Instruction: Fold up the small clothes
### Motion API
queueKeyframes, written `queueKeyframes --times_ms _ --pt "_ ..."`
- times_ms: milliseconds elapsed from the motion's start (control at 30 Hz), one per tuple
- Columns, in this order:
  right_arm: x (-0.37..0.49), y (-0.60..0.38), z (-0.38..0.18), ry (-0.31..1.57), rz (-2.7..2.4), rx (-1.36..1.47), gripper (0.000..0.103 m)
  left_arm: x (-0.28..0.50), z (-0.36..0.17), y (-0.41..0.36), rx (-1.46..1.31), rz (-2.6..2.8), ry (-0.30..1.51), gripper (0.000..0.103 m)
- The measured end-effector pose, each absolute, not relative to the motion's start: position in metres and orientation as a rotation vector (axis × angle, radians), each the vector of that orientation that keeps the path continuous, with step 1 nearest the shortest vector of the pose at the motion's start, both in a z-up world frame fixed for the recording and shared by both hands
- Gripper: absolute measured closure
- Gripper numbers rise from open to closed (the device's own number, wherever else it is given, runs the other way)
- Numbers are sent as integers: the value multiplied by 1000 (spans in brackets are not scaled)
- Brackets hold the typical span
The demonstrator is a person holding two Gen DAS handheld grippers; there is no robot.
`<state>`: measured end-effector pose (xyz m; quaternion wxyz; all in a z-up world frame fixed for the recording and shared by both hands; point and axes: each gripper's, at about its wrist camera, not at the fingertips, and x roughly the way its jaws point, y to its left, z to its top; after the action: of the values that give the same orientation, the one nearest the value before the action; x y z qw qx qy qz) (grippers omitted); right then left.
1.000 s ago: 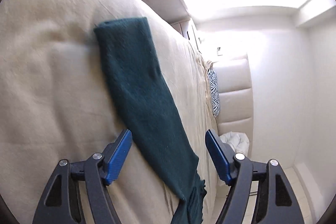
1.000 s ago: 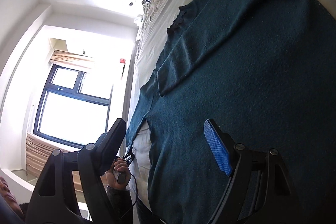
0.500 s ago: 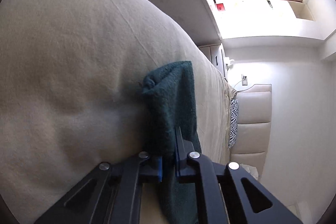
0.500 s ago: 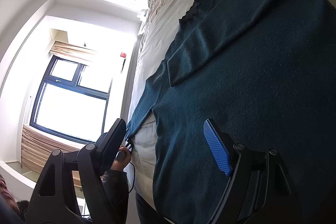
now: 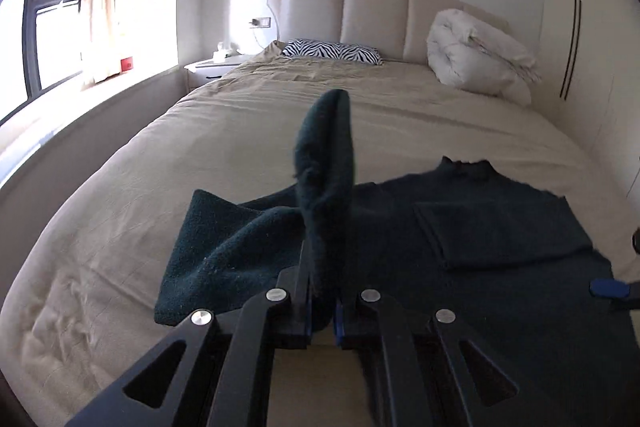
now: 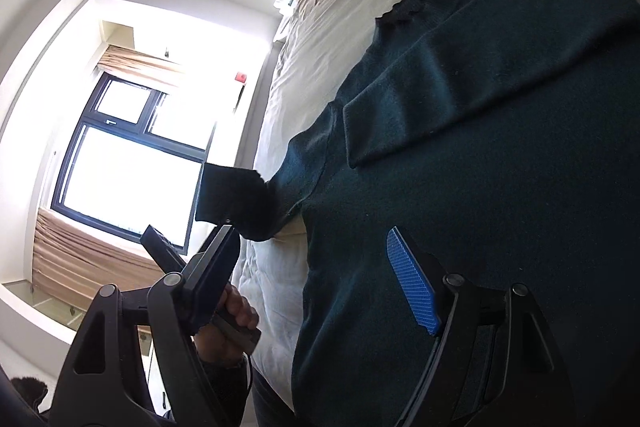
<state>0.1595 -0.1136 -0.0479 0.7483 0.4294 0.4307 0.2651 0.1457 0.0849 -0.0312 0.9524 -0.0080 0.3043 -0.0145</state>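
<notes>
A: Left gripper (image 5: 322, 311)?

B: Black fingers pinched tight on the sleeve (image 5: 326, 163) of the dark teal knitted sweater (image 5: 500, 291). The sleeve is lifted off the bed; its cuff end stands up past the blue pads, and the rest sags in a fold toward the shoulder.

A: Sweater position?

B: Body flat on the beige bedsheet (image 5: 132, 195), collar toward the padded cream headboard (image 5: 372, 15). The other sleeve (image 6: 472, 87) lies folded across the chest.

A: Right gripper (image 6: 316, 263)?

B: Fingers spread wide, nothing between them. It hangs over the lower body of the sweater; whether the blue ribbed pad (image 6: 412, 287) touches the knit, cannot tell. Beyond its dark finger, the person's left hand (image 6: 228, 327) grips the other tool's handle.

A: Surroundings?

B: Zebra-striped pillow (image 5: 332, 51) at the headboard, bundled white duvet (image 5: 476, 55) beside it, black-framed window (image 6: 128, 163) along the bed's side.
</notes>
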Motion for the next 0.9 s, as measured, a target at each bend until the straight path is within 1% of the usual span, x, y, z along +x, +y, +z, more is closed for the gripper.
queueKeyframes --times_ms 133,233,433,567,600,633,667,700,733,800,833,867,900 --pt "193 -82 -53 1020 645 926 27 142 -55 38 170 -40 637 95" --pt "213 -62 -67 1066 673 960 27 128 -66 33 251 -22 632 95" --pt "238 -39 -110 1145 657 1138 27 111 -72 23 369 5 604 95" --pt "245 -23 -116 1166 695 1173 28 112 -77 18 415 11 603 95" --pt "246 -16 -114 1172 704 1160 37 112 -77 18 417 13 603 95" --pt "247 -10 -113 1187 713 1130 53 112 -77 18 417 14 602 95" --pt "248 -6 -113 1204 713 1091 63 112 -77 20 412 15 602 94" --pt "250 -1 -113 1222 708 1054 77 113 -77 20 404 13 605 94" --pt "251 0 -114 1236 695 1025 84 114 -77 20 398 9 610 92" --pt "252 1 -113 1238 670 983 95 115 -76 21 377 -9 621 88" --pt "251 0 -110 1230 665 964 96 117 -76 20 364 -24 626 84" --pt "250 -2 -105 1216 655 933 96 116 -74 21 349 -31 629 69" --pt "249 -4 -98 1200 644 899 96 112 -71 22 329 -39 627 61"
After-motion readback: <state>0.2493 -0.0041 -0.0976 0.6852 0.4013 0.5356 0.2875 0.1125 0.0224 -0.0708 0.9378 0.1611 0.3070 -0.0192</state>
